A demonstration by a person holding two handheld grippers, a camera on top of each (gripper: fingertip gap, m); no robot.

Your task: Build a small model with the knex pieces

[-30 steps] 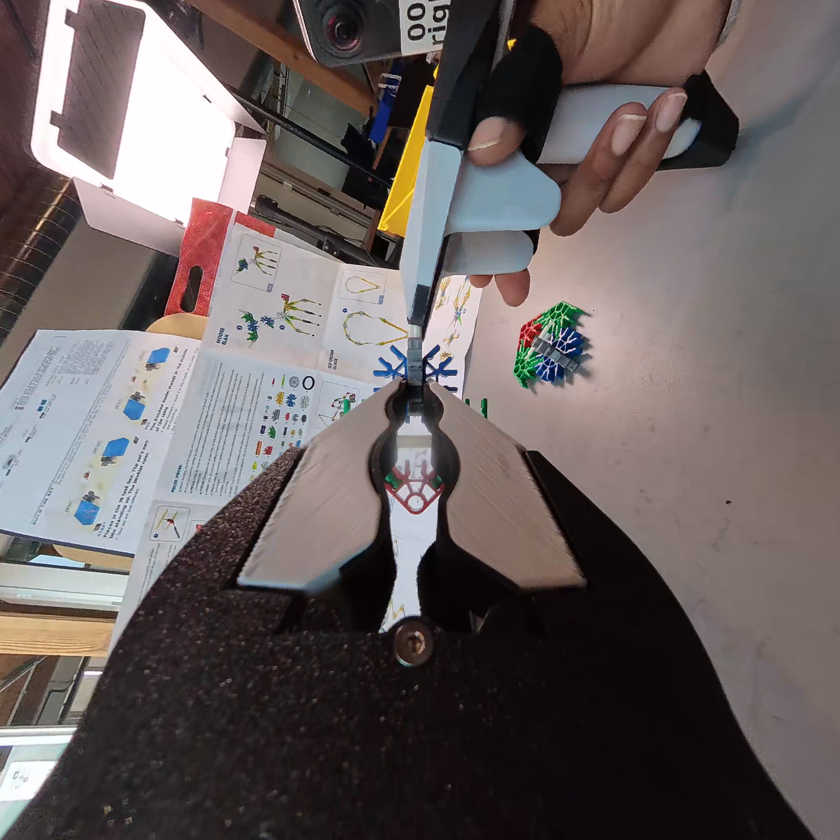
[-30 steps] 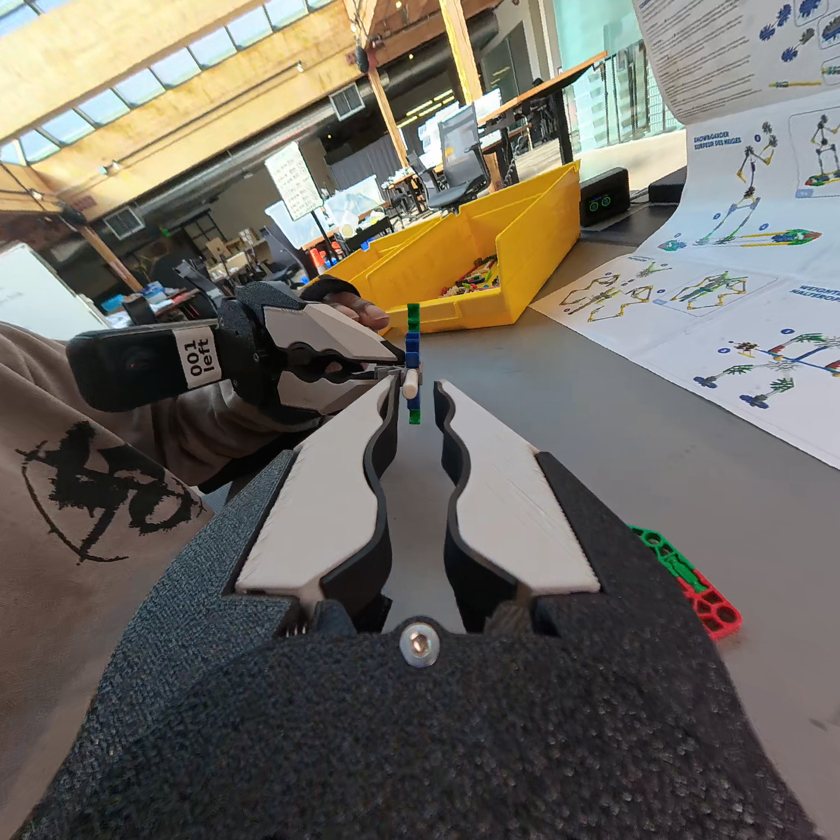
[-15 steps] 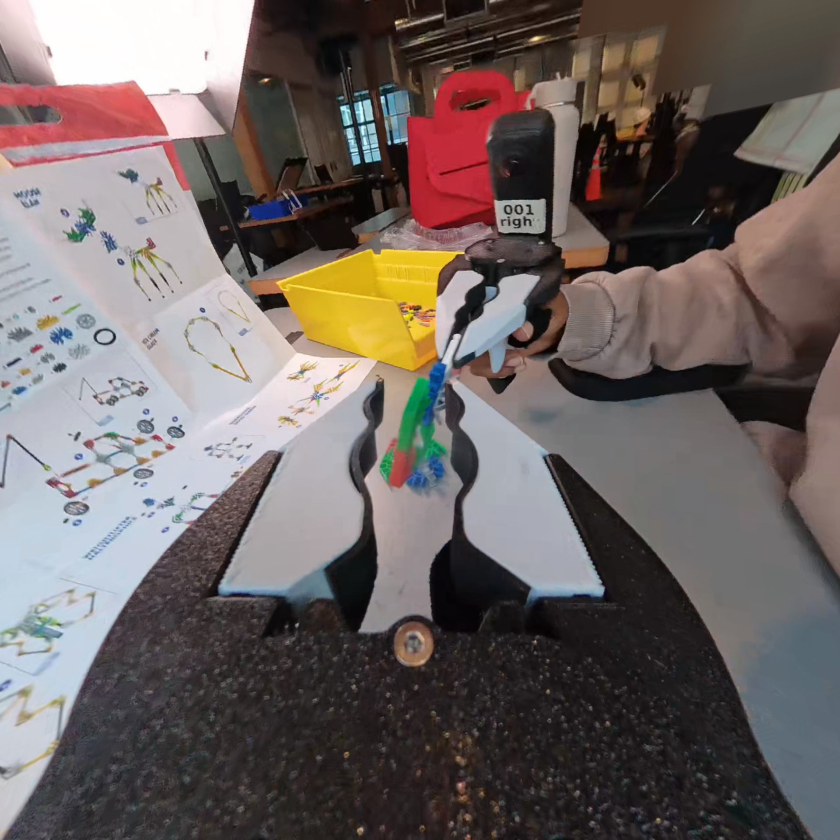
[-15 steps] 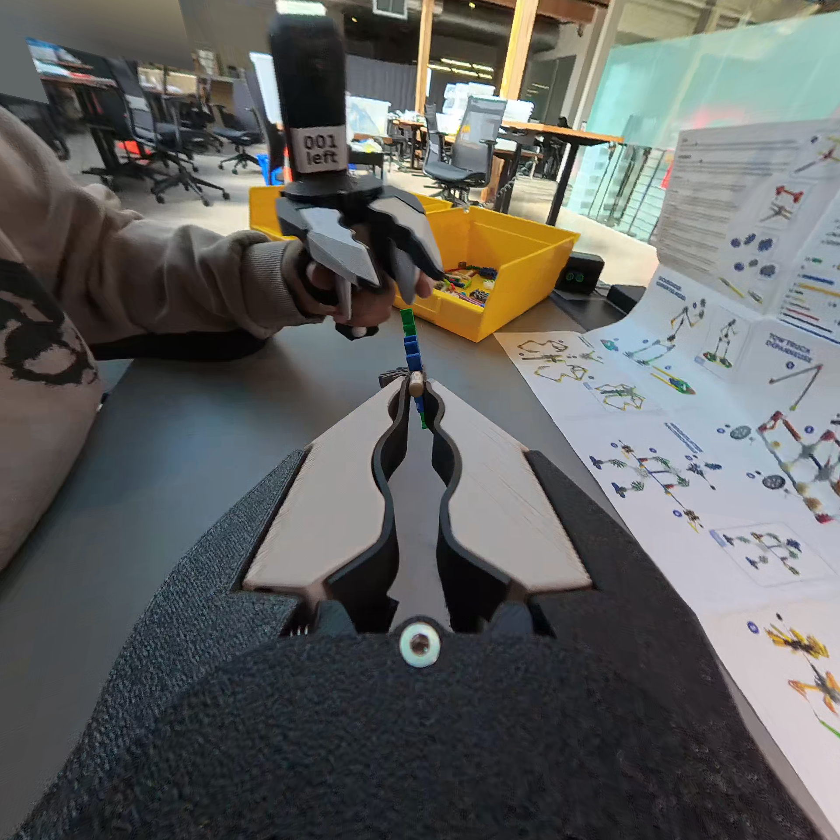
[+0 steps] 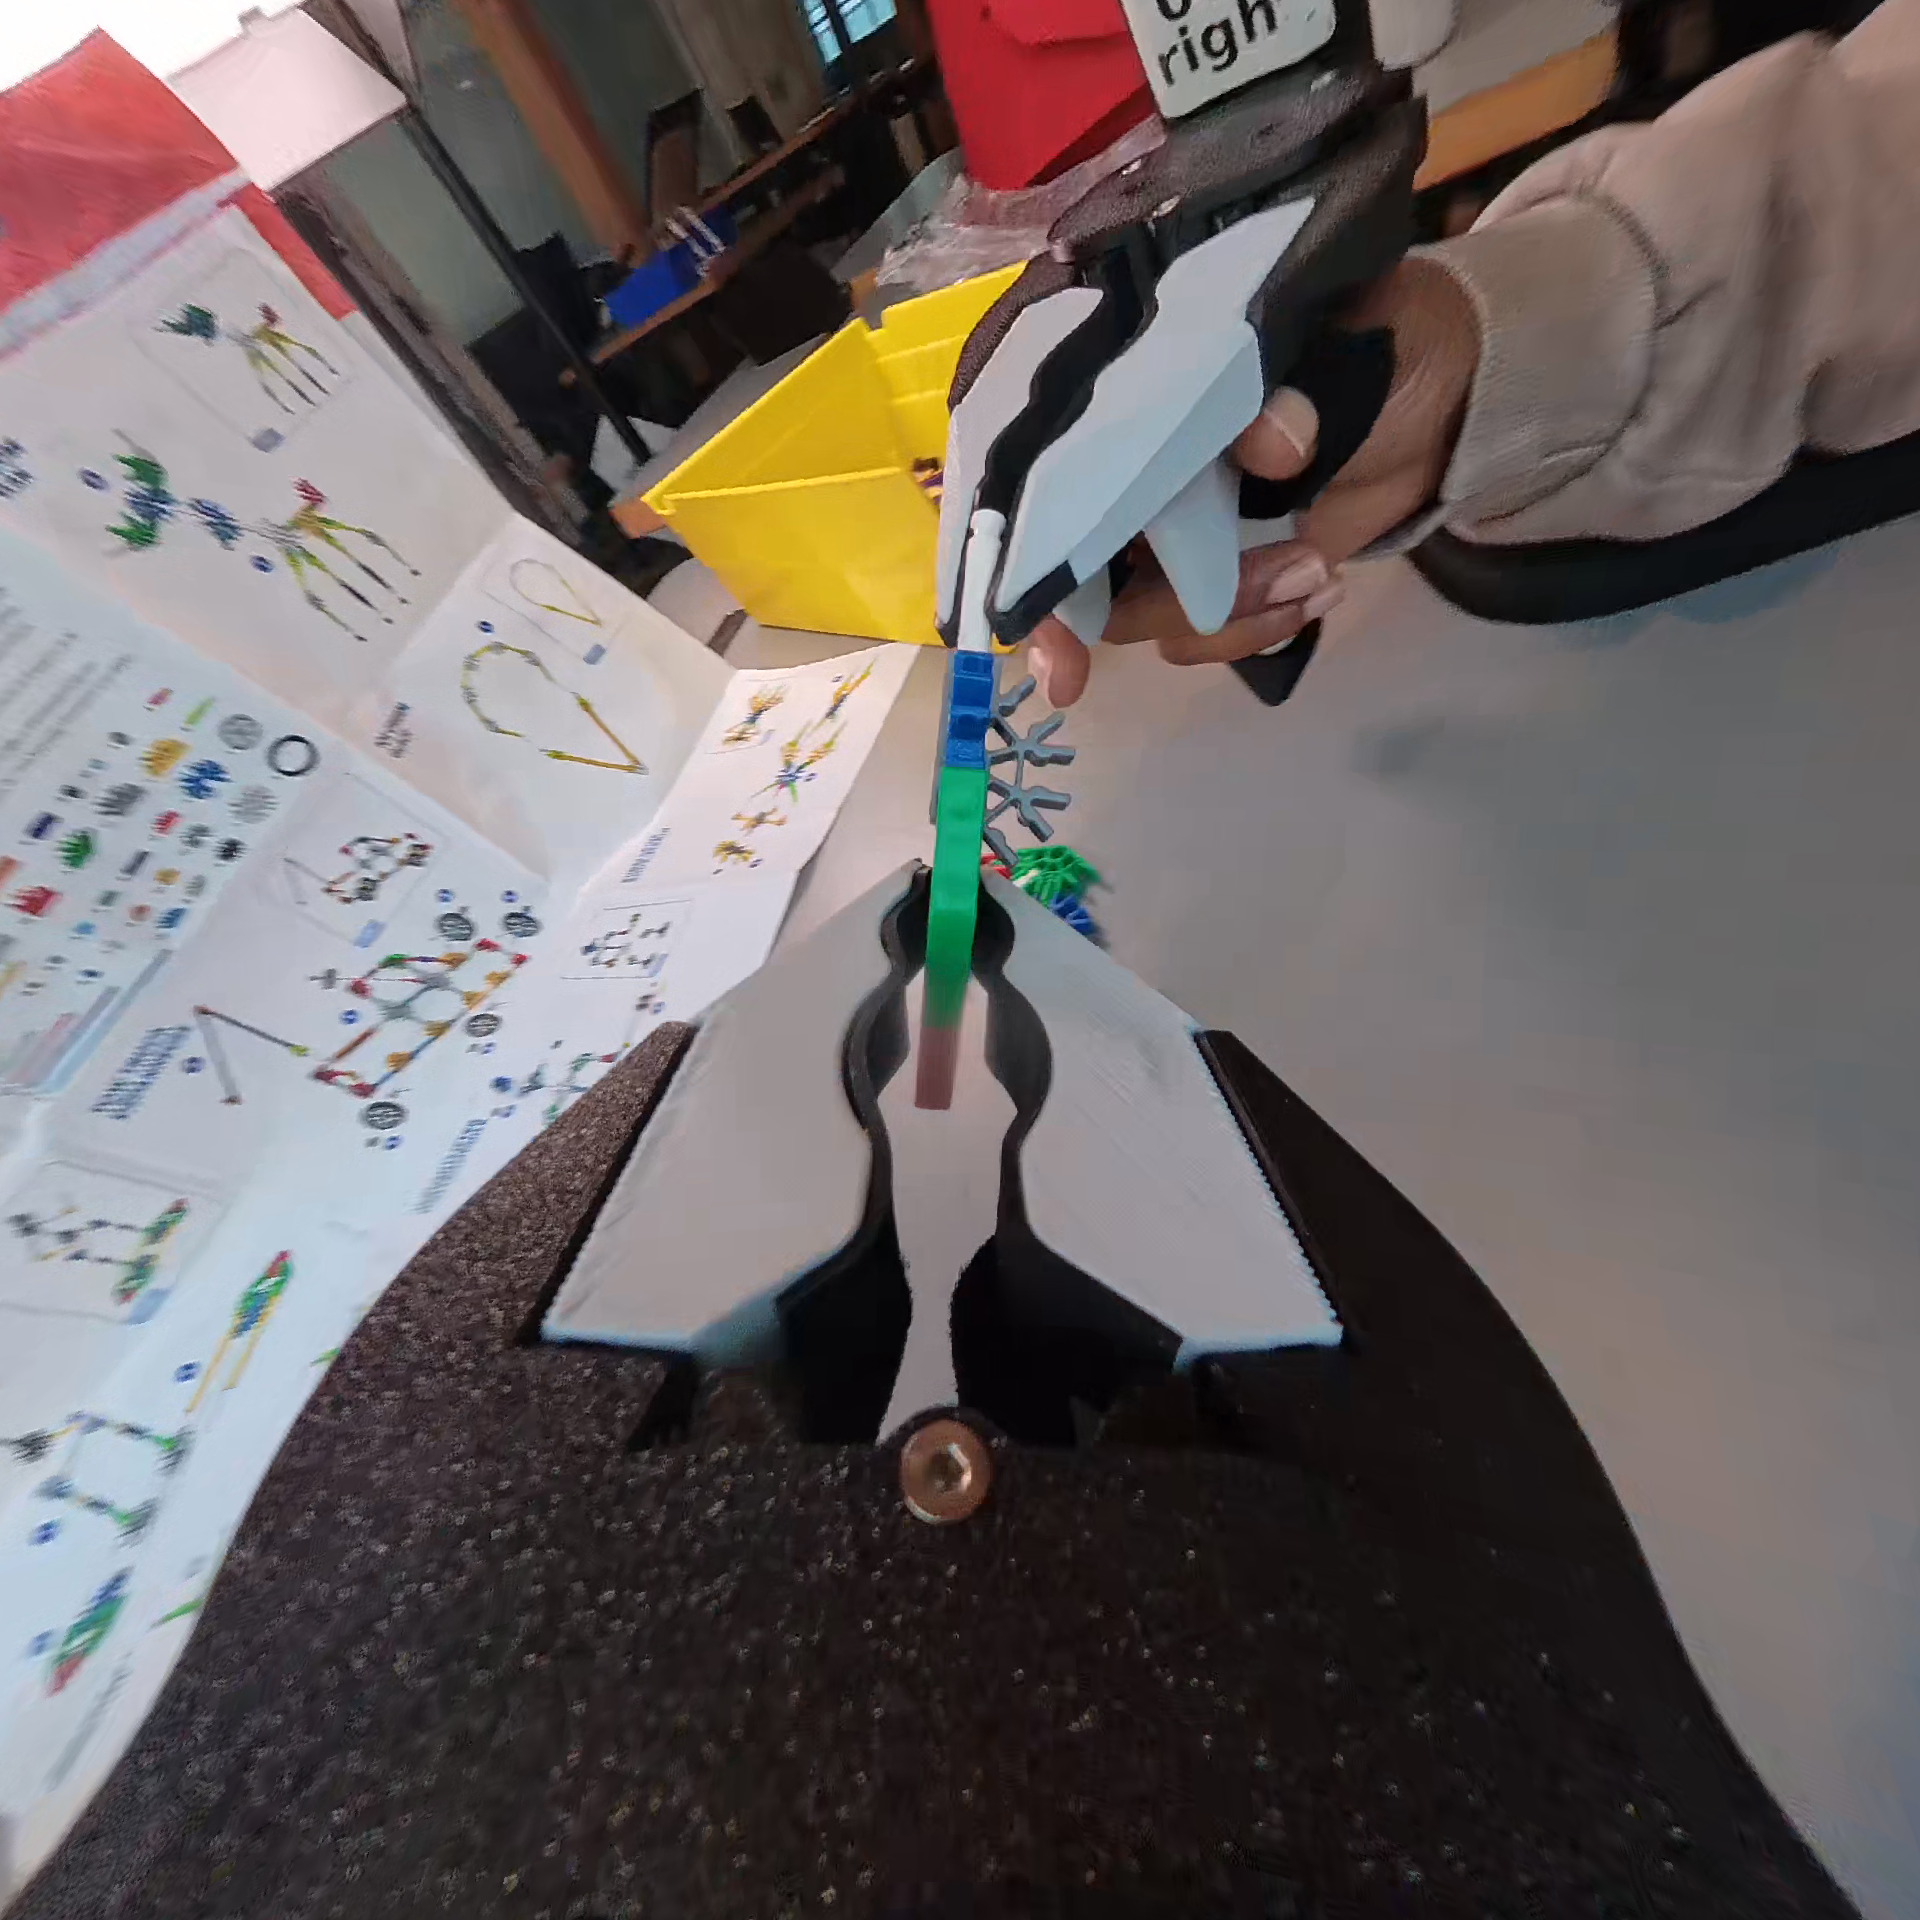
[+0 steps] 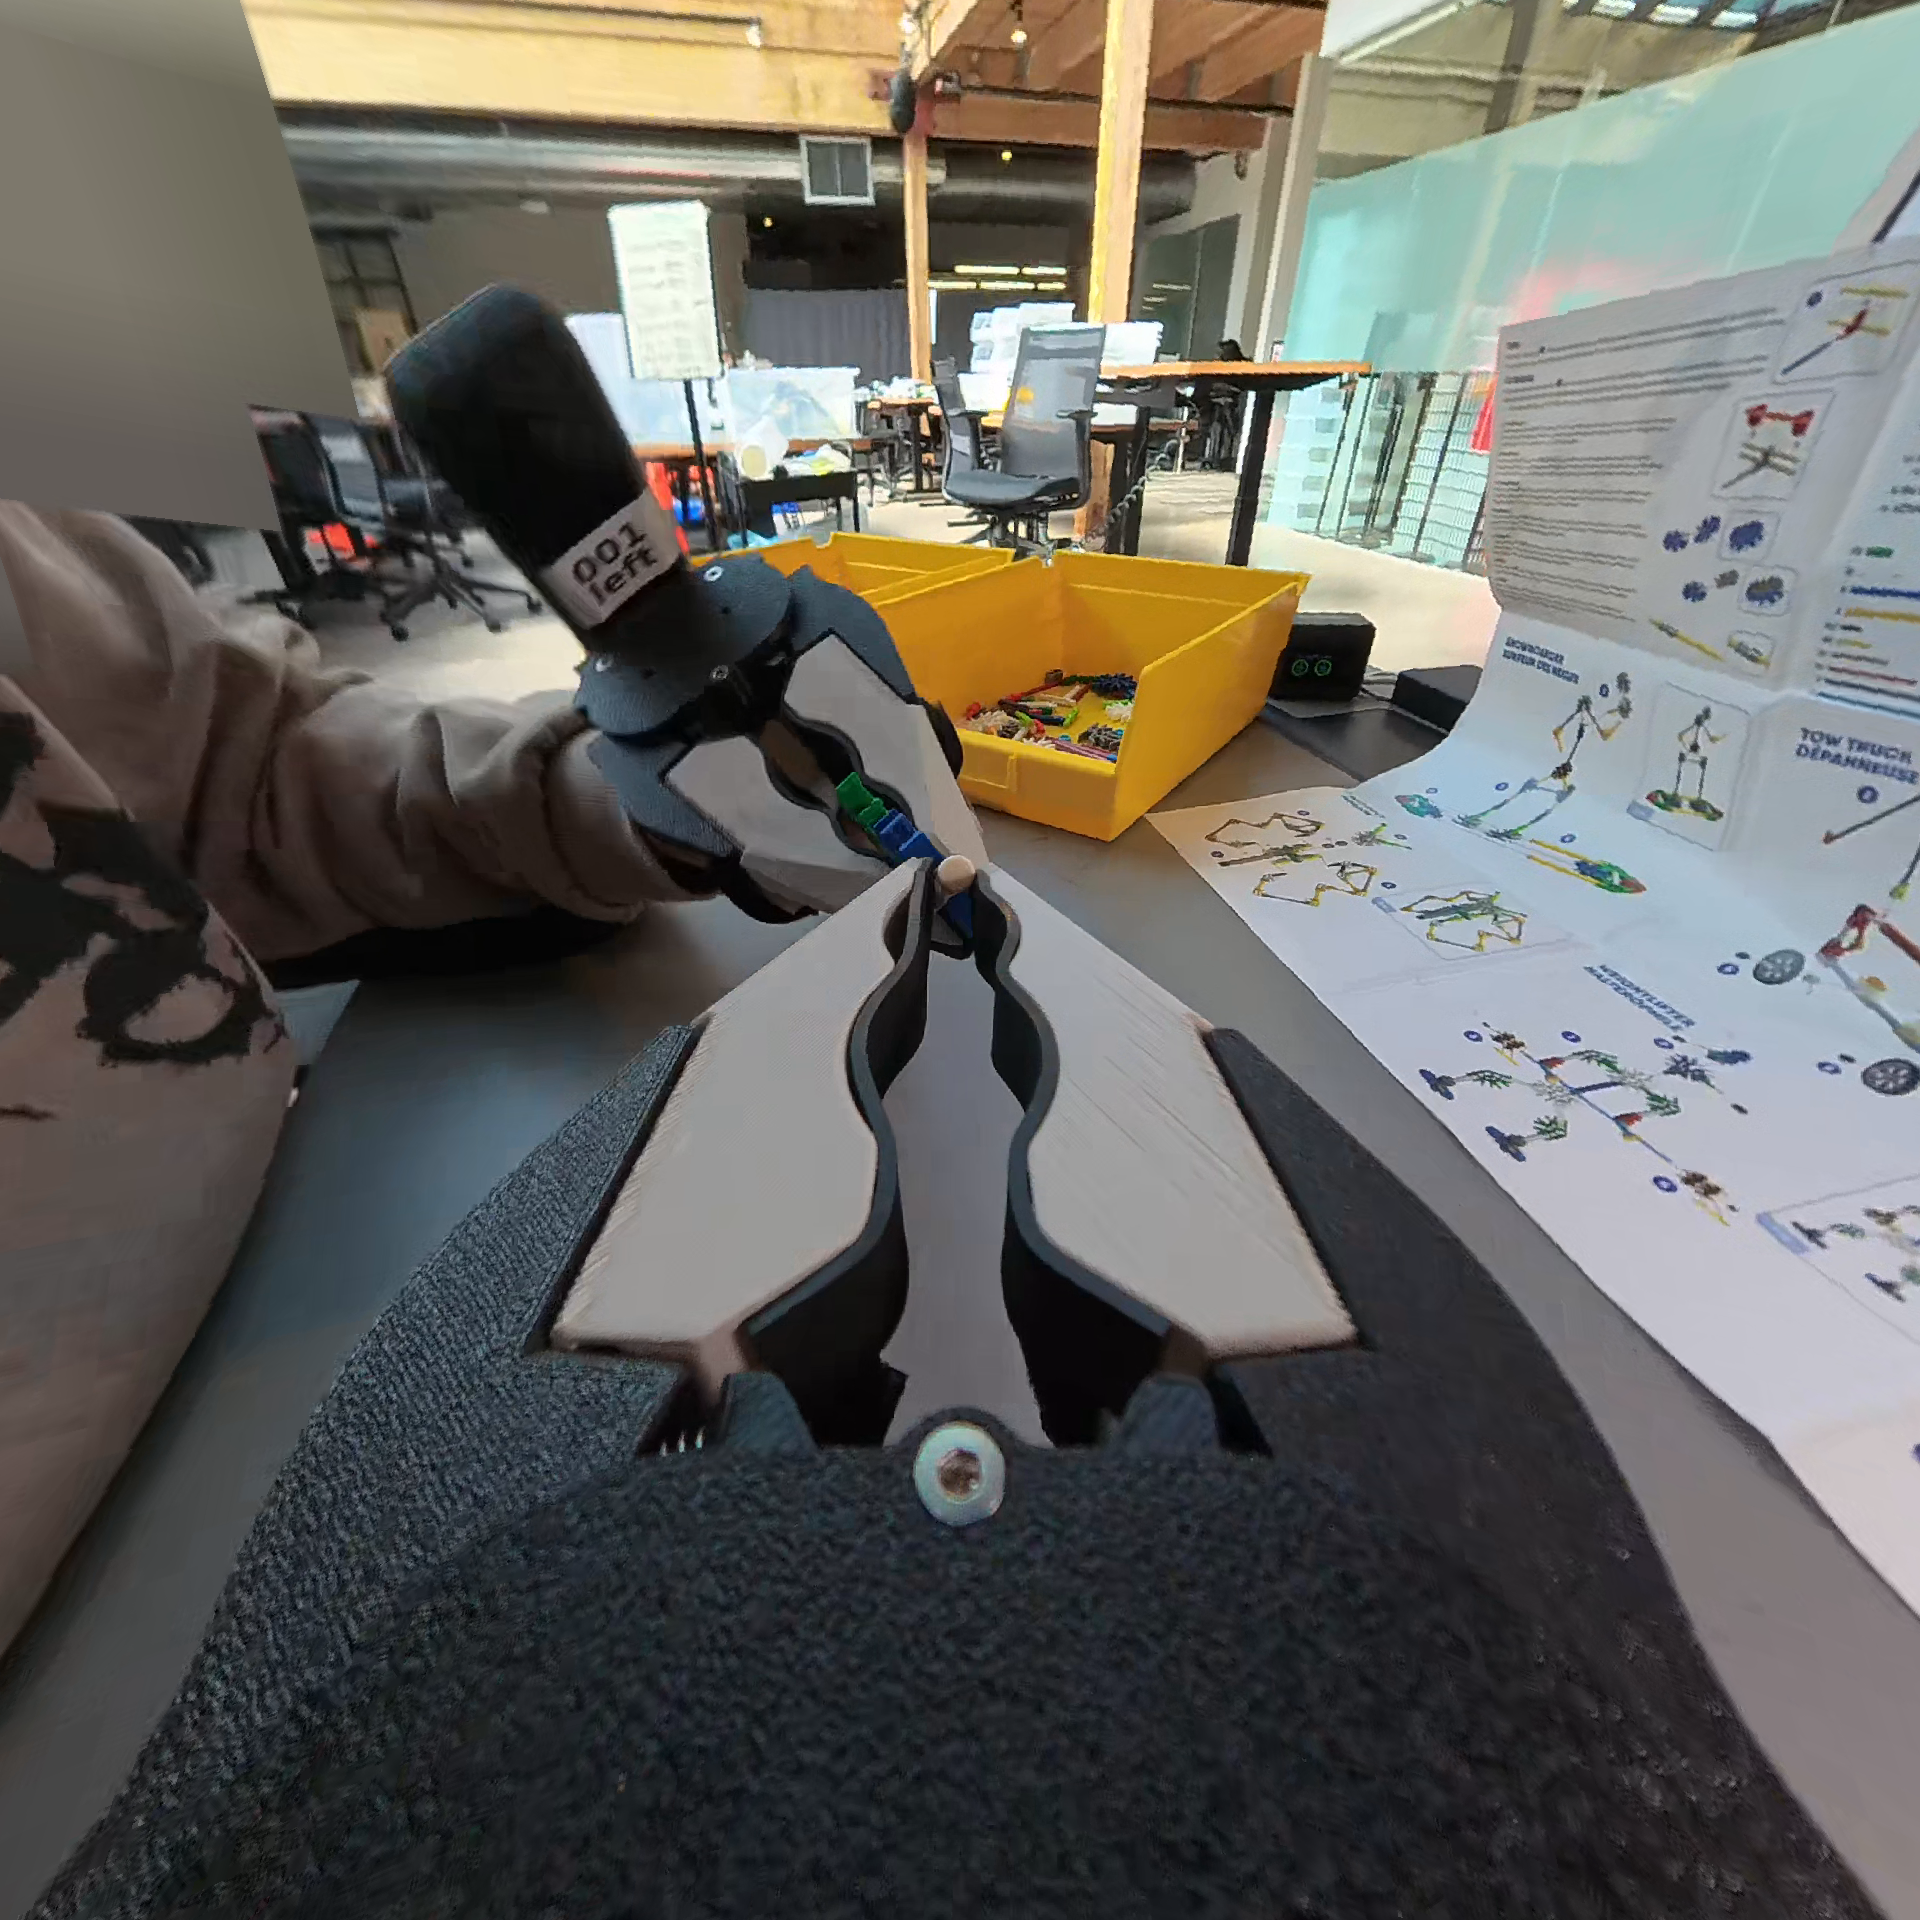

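A yellow plastic bin [image 6: 1091,665] of mixed small parts stands on the grey tabletop [image 5: 1558,935] beside a large unfolded white instruction sheet [image 6: 1621,935].

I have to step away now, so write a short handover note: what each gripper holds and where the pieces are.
Left gripper: shut on the green connector of a small toy assembly, with blue pieces and a red end.
Right gripper: shut on the white rod plugged into the blue end.
Both held above the grey table.
Loose pieces lie on the table; more in the yellow bin. Instruction sheet lies alongside.
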